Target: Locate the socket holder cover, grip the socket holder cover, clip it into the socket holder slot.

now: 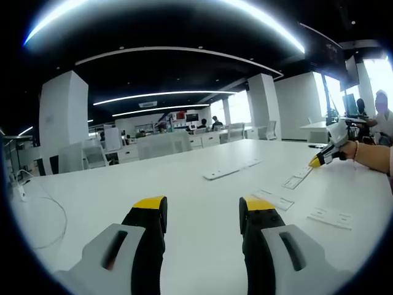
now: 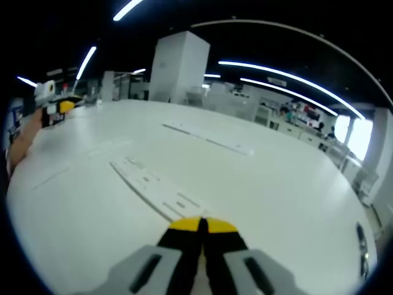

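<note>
Locating the cover comes first: several flat white plastic socket strips (image 1: 228, 171) lie on the broad white table (image 1: 184, 203), and I cannot tell which is the cover. Approach low and square. Left gripper (image 1: 202, 209) hovers above the table, jaws spread, empty. Right gripper (image 2: 202, 225) points at the nearest long strip (image 2: 156, 184), jaws closed, empty.

Open-plan office: desks (image 1: 163, 145), chairs (image 1: 93, 156)
</note>
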Motion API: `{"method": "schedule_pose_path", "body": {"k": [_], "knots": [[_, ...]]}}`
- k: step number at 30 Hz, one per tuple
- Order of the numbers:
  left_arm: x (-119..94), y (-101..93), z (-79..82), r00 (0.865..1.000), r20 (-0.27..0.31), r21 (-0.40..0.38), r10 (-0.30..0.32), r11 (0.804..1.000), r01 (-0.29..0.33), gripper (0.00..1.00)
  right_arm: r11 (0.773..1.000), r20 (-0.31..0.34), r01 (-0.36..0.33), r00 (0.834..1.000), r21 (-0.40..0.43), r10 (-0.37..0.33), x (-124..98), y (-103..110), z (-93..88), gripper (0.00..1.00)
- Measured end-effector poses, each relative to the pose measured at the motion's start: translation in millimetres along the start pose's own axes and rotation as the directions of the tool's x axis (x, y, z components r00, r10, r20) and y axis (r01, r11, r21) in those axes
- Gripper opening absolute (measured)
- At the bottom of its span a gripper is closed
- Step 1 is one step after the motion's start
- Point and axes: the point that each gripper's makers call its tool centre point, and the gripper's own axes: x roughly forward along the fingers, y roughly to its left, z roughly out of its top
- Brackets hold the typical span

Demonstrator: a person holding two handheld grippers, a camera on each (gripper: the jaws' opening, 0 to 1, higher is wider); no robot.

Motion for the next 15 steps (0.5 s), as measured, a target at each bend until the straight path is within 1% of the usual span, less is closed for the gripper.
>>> {"method": "schedule_pose_path", "body": {"k": [8,15], "knots": [[-0.1,-1.6,-0.4,1.000,-0.001,0.000,-0.001,1.000,0.001,0.48,1.000,0.001,-0.017,1.000,0.002,0.017,-1.3,2.6,-0.6,0.04],[-1.0,-3.8,-0.6,1.000,0.000,0.000,-0.001,1.000,0.001,0.48,1.000,0.000,-0.015,1.000,-0.002,0.015,-2.1,3.8,-1.0,0.04]]}}
